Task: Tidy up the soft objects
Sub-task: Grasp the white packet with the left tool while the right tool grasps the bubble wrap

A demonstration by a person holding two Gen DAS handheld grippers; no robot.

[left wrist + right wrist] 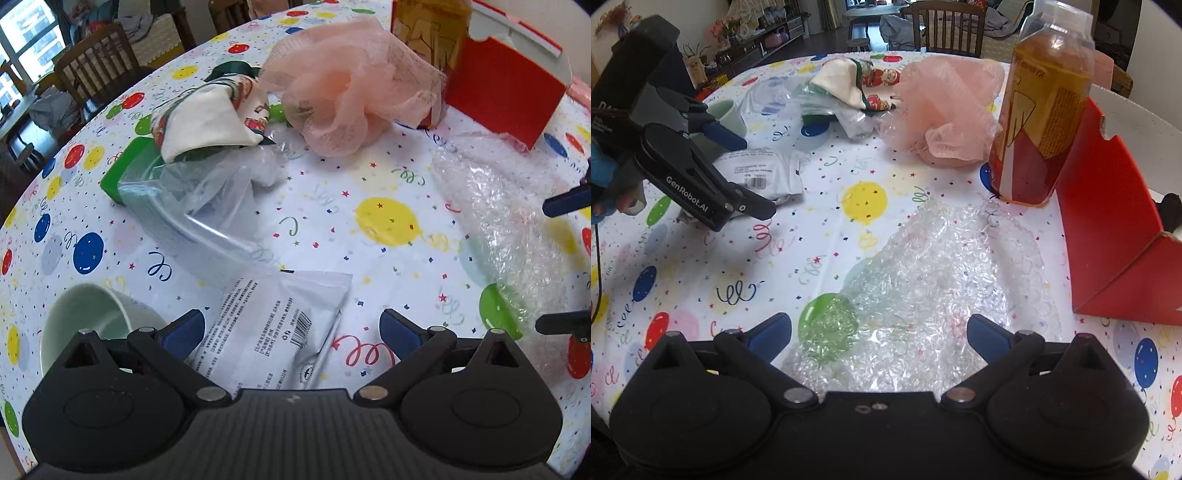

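My left gripper (291,328) is open and empty over a flat white printed packet (273,332) near the table's front. My right gripper (879,332) is open and empty over a sheet of bubble wrap (942,280), which also shows in the left wrist view (506,229). A pink mesh bath pouf (343,92) sits at the back; it also shows in the right wrist view (945,107). A folded Christmas-print cloth (214,114) lies on a clear plastic bag (214,195). The left gripper (753,173) shows at left in the right wrist view.
A red open box (506,92) and an amber-filled bottle (1041,110) stand at back right. A pale green cup (85,325) stands by the left finger. A green container (129,170) lies under the bag. The balloon-print tablecloth (388,221) covers the round table. Chairs stand beyond.
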